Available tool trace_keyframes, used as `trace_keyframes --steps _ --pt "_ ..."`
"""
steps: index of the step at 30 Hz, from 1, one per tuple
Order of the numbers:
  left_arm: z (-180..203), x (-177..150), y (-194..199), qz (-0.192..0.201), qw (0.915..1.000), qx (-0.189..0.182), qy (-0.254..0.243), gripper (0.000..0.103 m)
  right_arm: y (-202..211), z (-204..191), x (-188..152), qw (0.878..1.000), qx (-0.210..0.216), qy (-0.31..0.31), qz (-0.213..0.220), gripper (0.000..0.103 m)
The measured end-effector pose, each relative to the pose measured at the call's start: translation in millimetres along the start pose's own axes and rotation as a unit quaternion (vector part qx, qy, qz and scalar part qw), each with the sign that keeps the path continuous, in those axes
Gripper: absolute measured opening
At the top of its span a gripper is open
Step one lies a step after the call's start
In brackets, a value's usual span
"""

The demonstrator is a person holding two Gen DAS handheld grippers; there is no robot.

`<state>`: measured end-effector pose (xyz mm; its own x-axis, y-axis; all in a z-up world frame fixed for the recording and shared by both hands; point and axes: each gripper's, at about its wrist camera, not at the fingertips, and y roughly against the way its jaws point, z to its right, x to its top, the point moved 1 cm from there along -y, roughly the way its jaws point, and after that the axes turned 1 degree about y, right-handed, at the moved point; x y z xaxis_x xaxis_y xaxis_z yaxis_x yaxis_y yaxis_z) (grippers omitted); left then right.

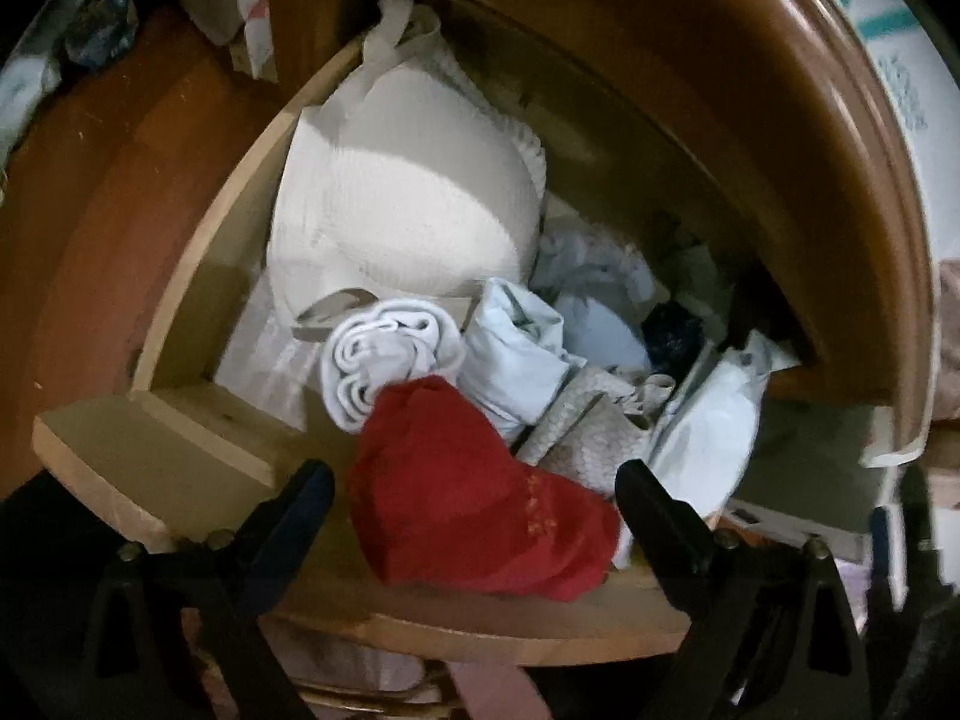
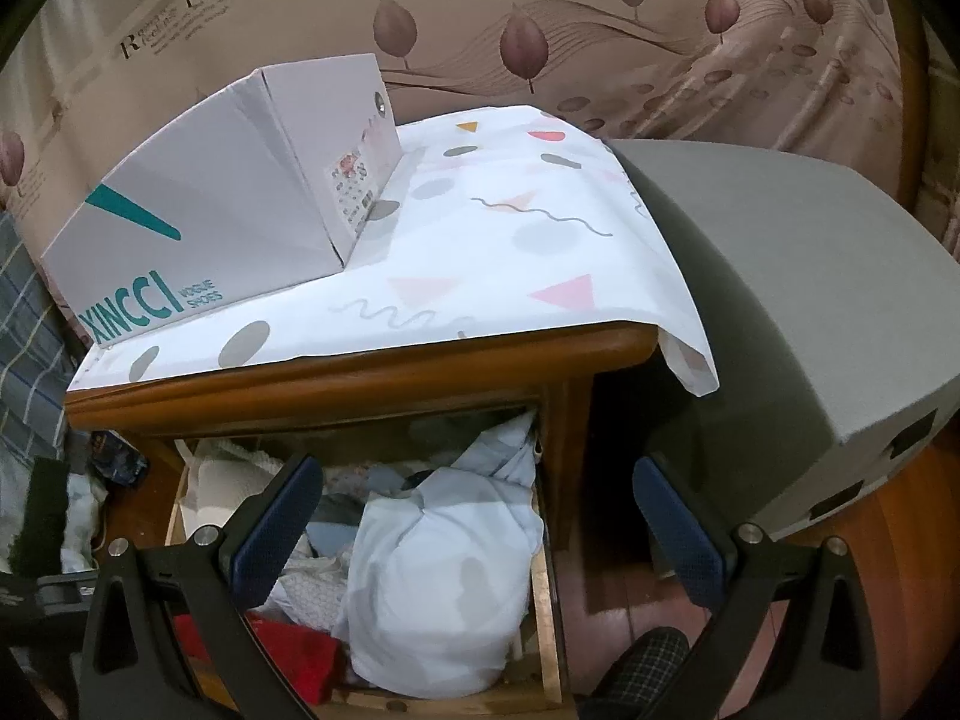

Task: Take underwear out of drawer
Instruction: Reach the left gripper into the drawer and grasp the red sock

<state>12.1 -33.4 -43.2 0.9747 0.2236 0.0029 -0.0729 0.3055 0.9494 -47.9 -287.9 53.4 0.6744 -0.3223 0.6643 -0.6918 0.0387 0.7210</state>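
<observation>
The wooden drawer [image 1: 198, 276] stands pulled out and is full of folded clothes. A red piece of underwear [image 1: 474, 510] lies at its front edge, partly over the front board. My left gripper [image 1: 471, 474] points down over it, jaws open wide, one finger on each side of the red cloth, neither pad pressing it. Behind it lie a rolled white garment [image 1: 384, 360], a white bra [image 1: 408, 192] and pale blue pieces [image 1: 516, 354]. My right gripper [image 2: 474, 468] hovers open and empty above the drawer [image 2: 543, 600], over a pale blue bundle [image 2: 444, 576]. The red underwear [image 2: 300, 654] shows at the lower left.
The drawer belongs to a brown nightstand [image 2: 360, 372] topped with a patterned cloth [image 2: 510, 240] and a white shoe box [image 2: 228, 204]. A grey box [image 2: 810, 300] stands close on the right. A checked slipper or knee [image 2: 648, 660] is on the reddish wood floor [image 2: 900, 540].
</observation>
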Motion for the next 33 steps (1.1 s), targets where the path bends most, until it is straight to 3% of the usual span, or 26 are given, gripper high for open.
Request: trace_keyframes --steps 2,9,15,17,29,33 --pt "5.5 0.9 -5.4 -0.006 0.9999 0.000 -0.012 0.093 0.0 0.9 0.6 1.000 0.001 -0.003 0.000 0.103" --pt "16.1 -1.7 -16.4 -0.011 0.9968 0.058 -0.054 0.078 -1.0 3.2 0.2 1.000 -0.001 -0.004 0.000 0.103" --pt "13.8 -0.9 -15.2 -0.012 0.9954 0.066 -0.068 0.044 -1.5 1.3 -1.0 1.000 0.000 -0.001 -0.002 0.103" --pt "12.9 -0.6 -12.1 -0.009 0.9955 0.059 -0.075 0.041 -2.4 -0.1 -1.9 1.000 0.000 0.002 -0.003 0.103" --pt "14.4 -13.0 32.8 0.065 0.9877 0.040 -0.137 0.036 -10.8 -8.8 -7.3 1.000 0.017 0.014 -0.021 0.103" --pt "13.1 -13.6 56.7 0.101 0.9812 0.034 -0.161 0.036 -23.4 -15.3 -12.7 0.997 0.053 0.011 -0.061 0.103"
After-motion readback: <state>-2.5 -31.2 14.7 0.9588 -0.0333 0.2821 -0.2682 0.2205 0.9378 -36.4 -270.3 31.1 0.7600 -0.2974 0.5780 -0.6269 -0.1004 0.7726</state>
